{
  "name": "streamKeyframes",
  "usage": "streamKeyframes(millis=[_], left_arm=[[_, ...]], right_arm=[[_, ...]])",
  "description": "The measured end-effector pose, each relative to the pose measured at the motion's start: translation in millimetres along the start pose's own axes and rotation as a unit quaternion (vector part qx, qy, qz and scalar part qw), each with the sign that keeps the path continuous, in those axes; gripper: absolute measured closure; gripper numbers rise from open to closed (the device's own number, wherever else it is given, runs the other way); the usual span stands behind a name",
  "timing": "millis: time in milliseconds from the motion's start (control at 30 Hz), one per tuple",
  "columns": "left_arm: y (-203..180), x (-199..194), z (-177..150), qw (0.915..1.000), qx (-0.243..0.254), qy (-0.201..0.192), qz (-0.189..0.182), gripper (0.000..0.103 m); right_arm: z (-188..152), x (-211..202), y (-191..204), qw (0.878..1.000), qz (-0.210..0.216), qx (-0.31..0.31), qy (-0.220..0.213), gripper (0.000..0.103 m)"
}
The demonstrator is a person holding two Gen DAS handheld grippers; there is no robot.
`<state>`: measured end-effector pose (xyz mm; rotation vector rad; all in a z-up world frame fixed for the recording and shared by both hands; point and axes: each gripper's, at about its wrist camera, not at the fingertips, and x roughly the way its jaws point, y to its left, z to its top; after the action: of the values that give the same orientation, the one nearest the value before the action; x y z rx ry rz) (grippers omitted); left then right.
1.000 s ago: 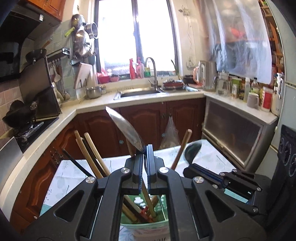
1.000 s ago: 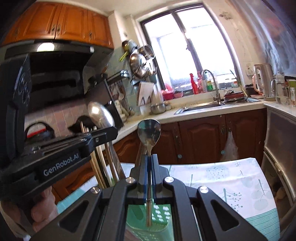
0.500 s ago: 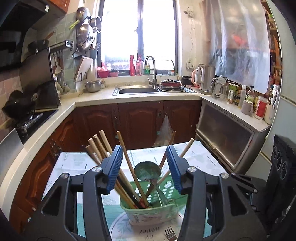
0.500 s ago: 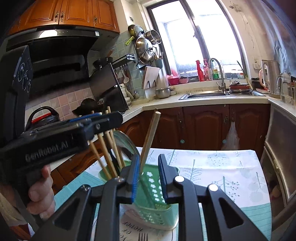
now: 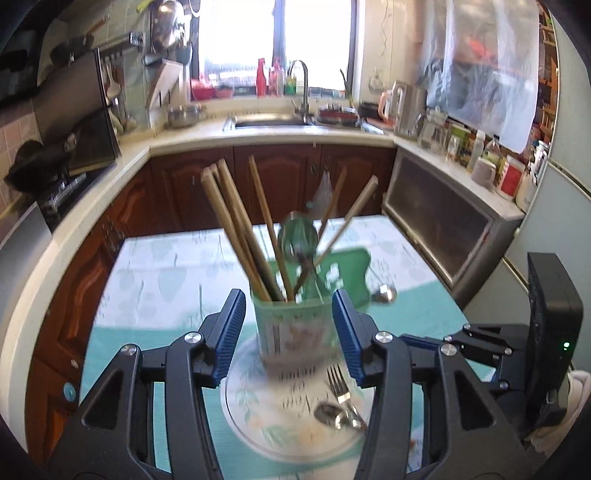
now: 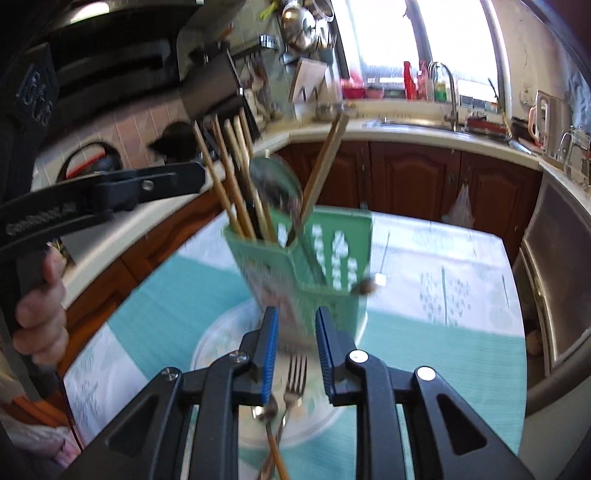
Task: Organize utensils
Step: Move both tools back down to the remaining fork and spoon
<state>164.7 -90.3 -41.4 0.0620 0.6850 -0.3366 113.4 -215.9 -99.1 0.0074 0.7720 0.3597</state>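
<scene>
Right wrist view: I have the right gripper (image 6: 296,341) parted and empty above the fork (image 6: 296,380) on the plate (image 6: 218,341); the left gripper (image 5: 289,330) is released too. The green holder (image 6: 325,269) stands just behind. Reaching carelessly, I risk knocking it and spilling the chopsticks (image 6: 231,184).

You're in a lived-in home kitchen: wooden cabinets (image 5: 280,177), a sink (image 5: 273,120) under the window (image 5: 277,40), pans (image 5: 170,29) hanging, kettle (image 5: 406,107) on the counter.
</scene>
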Motion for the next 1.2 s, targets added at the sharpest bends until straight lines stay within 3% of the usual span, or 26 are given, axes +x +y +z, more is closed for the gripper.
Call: streamKeyframes(millis=[400,633,933,1200], left_arm=[[1.9,11.5,-50.3,0.9970,-0.006,0.075,-0.018,0.057],[20.8,34.2,-78.4,0.9925,-0.051,0.109,-0.022,0.057],[40.8,49.8,-103.2,0.9880,-0.073,0.134,-0.022,0.057],[45.4,54.6,-113.5,0.9855,-0.080,0.147,-0.027,0.057]], right_arm=[[-36.9,18.5,32.3,0.990,-0.005,-0.089,0.111,0.082],[-59.6,40.0,42.2,0.979,0.000,-0.117,0.170,0.082],[-68.9,58.3,38.7,0.970,-0.002,-0.122,0.211,0.083],[-72.3,63.3,51.2,0.964,0.000,-0.145,0.224,0.083]])
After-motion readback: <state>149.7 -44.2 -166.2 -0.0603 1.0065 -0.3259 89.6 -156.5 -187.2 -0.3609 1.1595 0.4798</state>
